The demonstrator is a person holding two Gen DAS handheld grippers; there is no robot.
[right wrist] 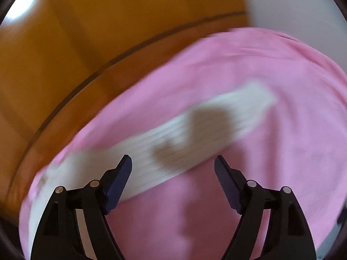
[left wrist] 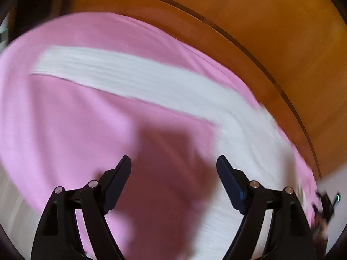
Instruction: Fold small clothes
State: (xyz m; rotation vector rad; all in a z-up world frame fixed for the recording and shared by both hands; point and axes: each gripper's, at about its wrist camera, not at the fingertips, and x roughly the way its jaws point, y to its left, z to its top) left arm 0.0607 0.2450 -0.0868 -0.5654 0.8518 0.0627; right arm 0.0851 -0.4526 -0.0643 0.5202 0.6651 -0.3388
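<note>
A pink garment (left wrist: 71, 117) with a broad white ribbed band (left wrist: 138, 78) lies spread on a wooden table. In the left wrist view my left gripper (left wrist: 173, 162) is open and empty, hovering over the pink cloth, its right finger beside the white band. The same pink garment (right wrist: 271, 69) and white band (right wrist: 190, 136) show in the right wrist view. My right gripper (right wrist: 173, 162) is open and empty above the band's near edge. Both views are motion-blurred.
The orange-brown wooden table (left wrist: 271, 32) runs beyond the garment, with a dark groove line near its edge (left wrist: 238, 41). It also shows in the right wrist view (right wrist: 76, 43). A pale wall or floor (right wrist: 292, 2) lies at the top right there.
</note>
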